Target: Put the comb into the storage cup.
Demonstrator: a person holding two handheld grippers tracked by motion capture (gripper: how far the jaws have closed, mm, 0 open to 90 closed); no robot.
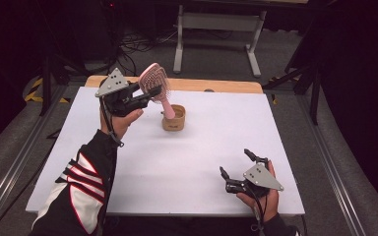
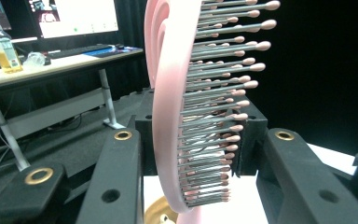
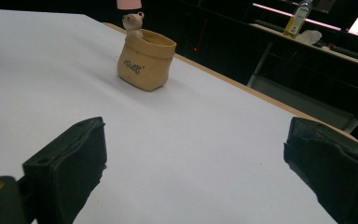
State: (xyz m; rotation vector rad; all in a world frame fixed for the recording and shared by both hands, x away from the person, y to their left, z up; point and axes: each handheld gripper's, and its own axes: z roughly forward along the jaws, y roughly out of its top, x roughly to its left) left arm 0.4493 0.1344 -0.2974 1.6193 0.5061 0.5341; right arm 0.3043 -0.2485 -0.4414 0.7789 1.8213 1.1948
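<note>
The left gripper [image 1: 147,93] clamps a pink plastic bristle hairbrush [image 1: 155,81] by its head, handle hanging into a small tan fabric pot [image 1: 173,118]. The right gripper [image 1: 236,169] rests with jaws spread and empty, clear of the work.

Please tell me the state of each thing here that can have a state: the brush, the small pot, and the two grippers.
pink hairbrush: held by its head, handle pointing down at the pot.
tan pot: upright on the white table, small bear figure on its rim.
left gripper: shut on the brush head.
right gripper: open, holding nothing, low over the table.
</note>
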